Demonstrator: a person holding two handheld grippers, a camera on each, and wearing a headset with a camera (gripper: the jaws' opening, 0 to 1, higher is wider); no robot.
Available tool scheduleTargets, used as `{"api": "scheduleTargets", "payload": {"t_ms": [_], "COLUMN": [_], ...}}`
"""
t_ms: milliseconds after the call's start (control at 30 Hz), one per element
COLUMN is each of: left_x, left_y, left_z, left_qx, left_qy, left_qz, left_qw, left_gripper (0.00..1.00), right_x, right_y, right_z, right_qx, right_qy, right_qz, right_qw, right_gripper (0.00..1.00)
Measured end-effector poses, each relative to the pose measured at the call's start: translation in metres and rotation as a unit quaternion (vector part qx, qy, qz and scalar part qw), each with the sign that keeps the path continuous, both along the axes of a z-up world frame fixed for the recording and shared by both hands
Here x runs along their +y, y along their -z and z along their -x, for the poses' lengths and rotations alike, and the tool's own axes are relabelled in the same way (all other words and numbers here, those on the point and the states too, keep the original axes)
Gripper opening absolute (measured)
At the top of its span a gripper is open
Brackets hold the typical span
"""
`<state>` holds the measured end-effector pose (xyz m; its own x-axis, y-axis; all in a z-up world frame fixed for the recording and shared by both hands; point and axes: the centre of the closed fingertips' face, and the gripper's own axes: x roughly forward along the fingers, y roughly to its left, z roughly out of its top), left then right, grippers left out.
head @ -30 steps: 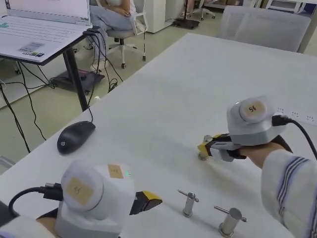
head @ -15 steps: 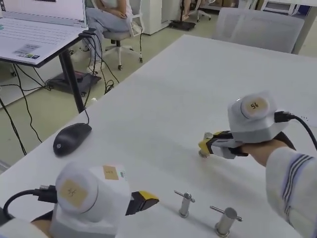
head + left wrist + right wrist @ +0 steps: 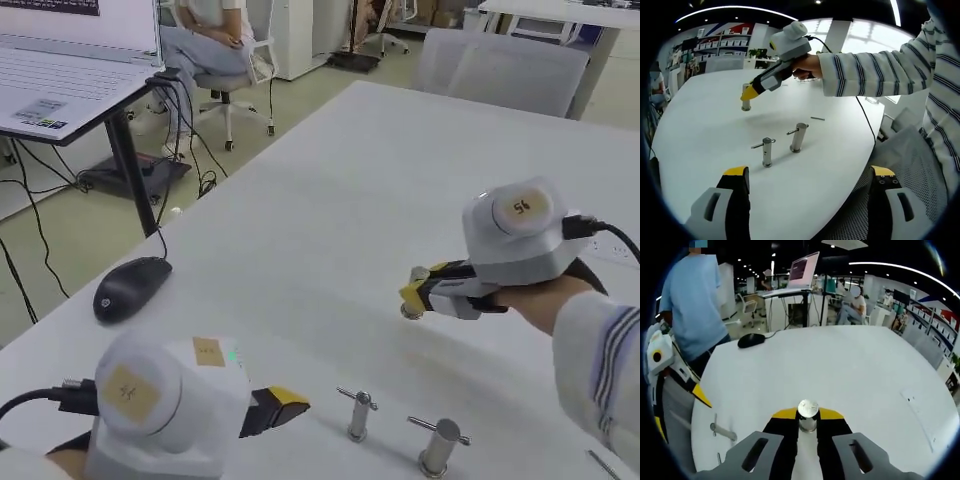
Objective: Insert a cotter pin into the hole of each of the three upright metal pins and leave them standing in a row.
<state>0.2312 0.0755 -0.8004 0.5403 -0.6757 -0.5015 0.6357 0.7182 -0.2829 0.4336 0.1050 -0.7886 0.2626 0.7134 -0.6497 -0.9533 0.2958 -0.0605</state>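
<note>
White bench top (image 3: 330,190) runs bare toward an office of desks and chairs, with a computer mouse (image 3: 130,288) well to the left of the one metal pin that is being held. That held pin (image 3: 808,409) stands upright, pinched between the pressed-in jaws of the right hand-held gripper (image 3: 412,295); no cotter pin can be made out through it. Nearer the person than the held pin stand two fitted pins (image 3: 357,415) (image 3: 438,447), each with a cotter pin through its head. A loose cotter pin (image 3: 817,118) lies flat on the bench, to the right of the held pin and apart from it. The left hand-held gripper (image 3: 809,174) hangs spread wide and empty, nearer the person than the held pin.

Likely trouble:
- A skewed release could topple the held pin.
- The thin, flat cotter pin may slip from the jaws.
- A wide-open left gripper could clip the fitted pair.
- The held pin sits out of line with them.
</note>
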Motion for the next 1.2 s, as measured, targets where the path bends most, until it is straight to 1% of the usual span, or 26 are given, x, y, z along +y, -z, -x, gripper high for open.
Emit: {"api": "scheduleTargets", "payload": {"t_ms": [133, 167, 233, 300, 367, 500, 600, 733, 867, 967, 1200], "left_x": [-0.001, -0.001, -0.001, -0.001, 0.000, 0.000, 0.000, -0.002, -0.002, -0.003, 0.000], "left_y": [0.000, 0.000, 0.000, 0.000, -0.001, -0.004, -0.006, -0.008, -0.008, -0.007, -0.010], "left_z": [0.000, 0.001, 0.002, 0.002, 0.001, 0.000, 0.000, 0.000, 0.000, 0.002, 0.001], "left_qx": [-0.003, -0.001, -0.004, -0.005, -0.009, -0.014, -0.017, -0.020, -0.022, -0.019, -0.022], "left_qy": [0.001, 0.002, 0.004, 0.004, 0.001, 0.001, 0.001, 0.005, 0.006, 0.007, 0.002], "left_qz": [-0.003, -0.005, -0.010, -0.009, -0.010, -0.011, -0.012, -0.012, -0.017, -0.016, -0.019], "left_qw": [1.0000, 1.0000, 0.9999, 0.9999, 0.9999, 0.9998, 0.9998, 0.9997, 0.9996, 0.9997, 0.9996], "left_gripper": [0.99, 0.99, 0.99, 0.99, 0.99, 0.99, 0.99, 0.99, 0.99, 0.99, 0.99], "right_x": [-0.007, -0.009, -0.013, -0.016, -0.020, -0.027, -0.034, -0.046, -0.057, -0.067, -0.090], "right_y": [-0.005, -0.007, -0.011, -0.016, -0.020, -0.027, -0.035, -0.042, -0.047, -0.049, -0.048], "right_z": [0.003, 0.005, 0.008, 0.012, 0.015, 0.020, 0.026, 0.034, 0.042, 0.050, 0.068], "right_qx": [0.004, 0.002, 0.000, 0.000, -0.002, -0.009, -0.011, -0.013, -0.015, -0.013, -0.001], "right_qy": [0.002, 0.000, -0.002, -0.004, -0.008, -0.017, -0.023, -0.031, -0.036, -0.039, -0.038], "right_qz": [0.002, 0.003, 0.004, 0.004, 0.004, 0.008, 0.008, 0.013, 0.016, 0.015, 0.019], "right_qw": [1.0000, 1.0000, 1.0000, 1.0000, 1.0000, 0.9998, 0.9997, 0.9994, 0.9991, 0.9991, 0.9991], "right_gripper": [0.12, 0.12, 0.12, 0.12, 0.12, 0.12, 0.12, 0.12, 0.12, 0.12, 0.12]}}
